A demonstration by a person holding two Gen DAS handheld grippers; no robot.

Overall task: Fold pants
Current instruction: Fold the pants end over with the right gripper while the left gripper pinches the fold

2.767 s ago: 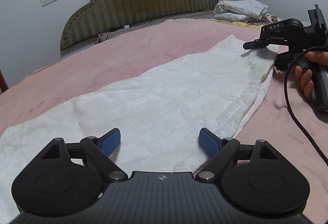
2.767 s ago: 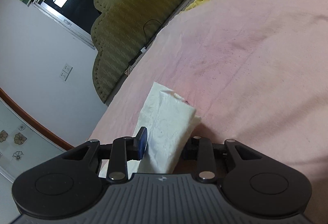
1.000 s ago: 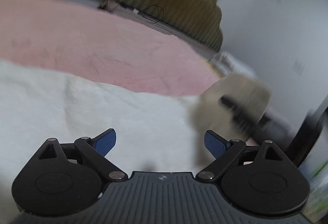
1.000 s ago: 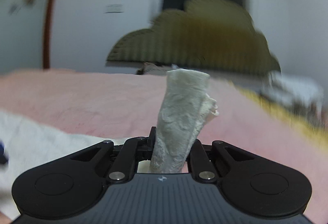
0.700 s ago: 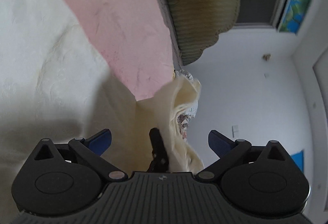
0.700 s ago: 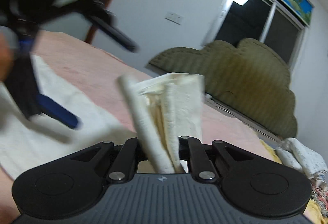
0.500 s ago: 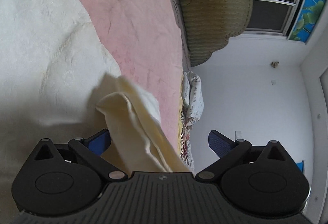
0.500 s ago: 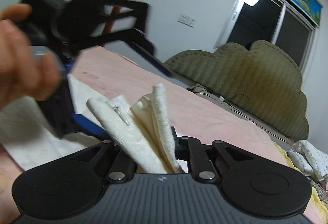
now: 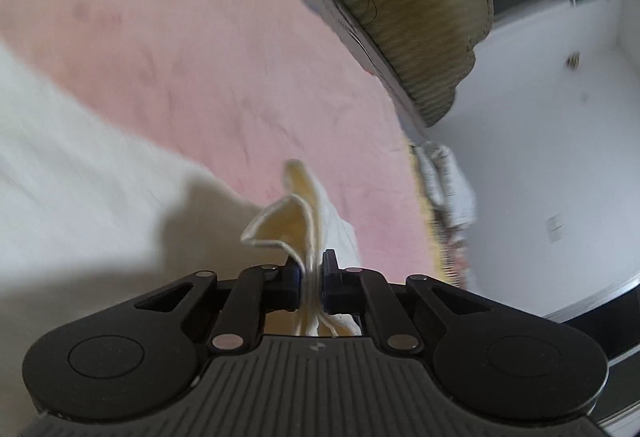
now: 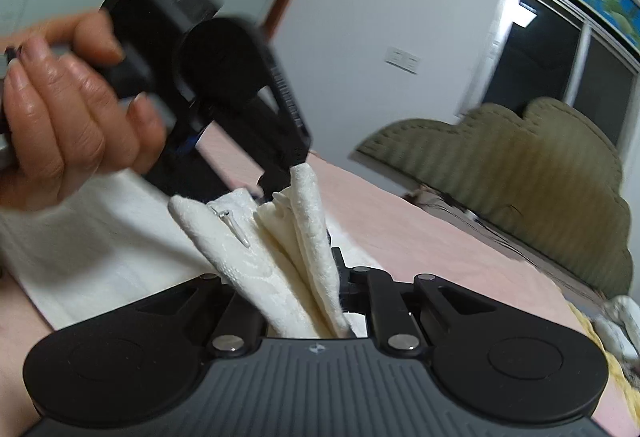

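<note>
The white textured pants point(image 9: 80, 197) lie on the pink bed. My left gripper point(image 9: 312, 277) is shut on a bunched edge of the pants point(image 9: 296, 221) that stands up between the jaws. My right gripper point(image 10: 304, 293) is shut on the zipper end of the pants point(image 10: 256, 249), held lifted over the bed. In the right wrist view, the left gripper point(image 10: 288, 173) and the hand holding it are just above and left, its tip pinching the same fabric.
The pink bedsheet point(image 9: 200, 57) spreads beyond the pants. An olive padded headboard point(image 10: 520, 173) stands at the far end. Crumpled bedding point(image 9: 444, 181) lies near the bed's far corner. A window point(image 10: 560, 49) is above the headboard.
My left gripper was open beside the lifted fold and has closed on it. My right gripper keeps its hold on the raised pants end, and the two grippers have come close together.
</note>
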